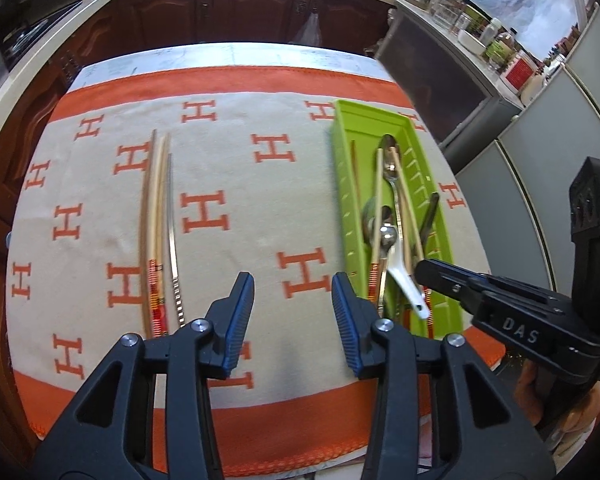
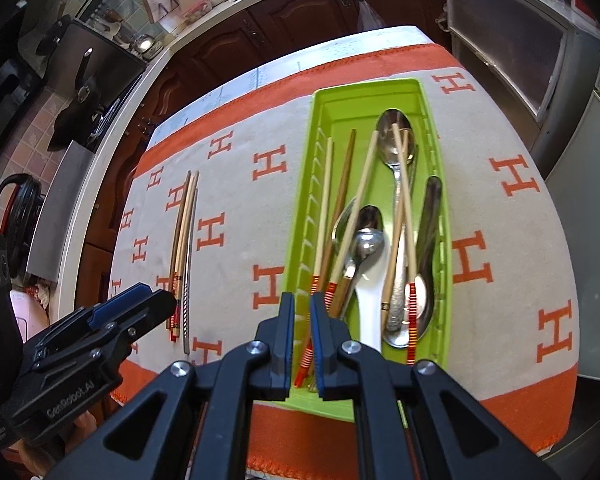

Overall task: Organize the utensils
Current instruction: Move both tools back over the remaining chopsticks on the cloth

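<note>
A green tray (image 1: 342, 168) (image 2: 300, 216) lies on the cloth and holds several spoons (image 2: 396, 140) and chopsticks (image 2: 362, 188), with a white spoon (image 2: 370, 300) among them. Several loose chopsticks (image 1: 158, 216) (image 2: 184, 236) lie on the cloth left of the tray. My left gripper (image 1: 293, 300) is open and empty, above the cloth between the loose chopsticks and the tray. My right gripper (image 2: 302, 316) hovers over the tray's near end, its jaws narrowly apart with nothing between them. It also shows in the left wrist view (image 1: 440, 272).
The table carries a white and orange cloth with H marks (image 1: 228, 184) (image 2: 500, 216). Dark wood cabinets (image 1: 220, 12) stand behind the table. A counter with jars and bottles (image 1: 496, 40) runs along the right. Grey cabinet doors (image 1: 540, 160) stand close at the right.
</note>
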### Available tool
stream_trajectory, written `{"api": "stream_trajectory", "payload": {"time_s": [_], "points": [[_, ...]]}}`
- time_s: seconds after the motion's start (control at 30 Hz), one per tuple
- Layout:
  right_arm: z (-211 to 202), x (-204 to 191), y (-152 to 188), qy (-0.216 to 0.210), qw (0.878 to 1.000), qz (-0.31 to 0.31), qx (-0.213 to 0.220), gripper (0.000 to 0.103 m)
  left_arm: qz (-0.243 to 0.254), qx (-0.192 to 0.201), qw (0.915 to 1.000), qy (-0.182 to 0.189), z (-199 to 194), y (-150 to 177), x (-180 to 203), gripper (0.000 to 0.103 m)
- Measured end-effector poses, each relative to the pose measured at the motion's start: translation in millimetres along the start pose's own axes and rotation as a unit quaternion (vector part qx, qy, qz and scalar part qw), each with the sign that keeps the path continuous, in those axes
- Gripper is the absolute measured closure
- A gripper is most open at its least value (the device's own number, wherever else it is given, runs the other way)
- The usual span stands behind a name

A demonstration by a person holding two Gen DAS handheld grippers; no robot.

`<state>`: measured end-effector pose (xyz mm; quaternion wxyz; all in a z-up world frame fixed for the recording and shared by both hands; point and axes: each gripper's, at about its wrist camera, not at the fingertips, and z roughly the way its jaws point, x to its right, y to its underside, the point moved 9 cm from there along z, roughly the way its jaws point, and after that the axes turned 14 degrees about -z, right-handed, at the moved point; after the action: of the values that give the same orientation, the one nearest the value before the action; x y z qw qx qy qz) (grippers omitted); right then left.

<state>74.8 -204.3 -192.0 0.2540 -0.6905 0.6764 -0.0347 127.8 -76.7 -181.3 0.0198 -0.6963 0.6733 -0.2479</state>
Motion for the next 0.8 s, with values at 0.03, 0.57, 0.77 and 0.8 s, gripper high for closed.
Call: {"api": "stream_trajectory", "payload": {"time_s": [0.03,0.57,0.77,0.8], "points": [[0.6,-4.5,-1.0,0.0,1.0,-0.006,-0.001,0.095,-0.004,0.002,1.0,-0.003,-0.6,-0.4,-6.4,0.066],[44.9,-80.1,-26.8,-0.013,0.996,-0.084,-0.041,0.095,-0.08,0.009,0.9959,-0.041,6.1,-19.4,-126.0,0.066],[83.2,-108.4,-40.4,-0.039,0.993,-0.095,-0.061,0.095,-0.103,-0.005,0.9935,-0.047,23.1,-20.7,-155.9,0.066],[91.1,-112.9,-42.7,-0.042,0.992,-0.095,-0.066,0.095,-0.106,-0.007,0.9932,-0.047,25.0,-20.9,-159.8,0.066]]}}
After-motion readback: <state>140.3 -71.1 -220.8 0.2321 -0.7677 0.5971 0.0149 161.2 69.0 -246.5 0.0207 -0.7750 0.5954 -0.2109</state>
